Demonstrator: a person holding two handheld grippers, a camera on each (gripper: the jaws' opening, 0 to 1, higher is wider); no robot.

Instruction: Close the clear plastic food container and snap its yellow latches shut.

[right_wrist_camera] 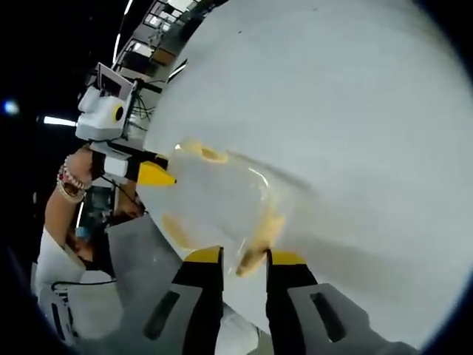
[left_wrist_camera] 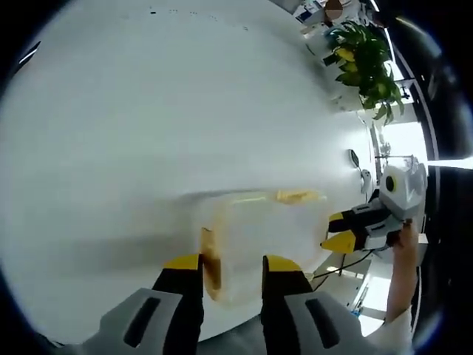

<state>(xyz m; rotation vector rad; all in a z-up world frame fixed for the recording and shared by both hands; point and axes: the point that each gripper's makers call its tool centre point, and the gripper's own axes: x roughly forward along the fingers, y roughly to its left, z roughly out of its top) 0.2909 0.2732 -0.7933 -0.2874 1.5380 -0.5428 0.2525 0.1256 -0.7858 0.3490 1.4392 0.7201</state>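
A: Status on the box?

B: Left gripper view: my left tongs [left_wrist_camera: 233,265] are released, jaws spread either side of the near end of the clear container [left_wrist_camera: 259,237] on the white worktop [left_wrist_camera: 148,111]. One container, blurred. Its long axis runs from my jaws away toward the right. One yellow latch [left_wrist_camera: 210,262] sits between the jaws, a second latch [left_wrist_camera: 299,196] on the far edge. Right tongs [left_wrist_camera: 340,231] come in from the right, just beside the box's far end. A plant [left_wrist_camera: 366,63] stands beyond the worktop.

A: Contents?

B: Can't tell, too blurred. Right gripper view: right tongs [right_wrist_camera: 245,257] released too, jaws flanking a latch [right_wrist_camera: 255,255] on the container [right_wrist_camera: 214,200]. Left tongs [right_wrist_camera: 155,174] sit at its other end, open-or-not I can't tell from here.
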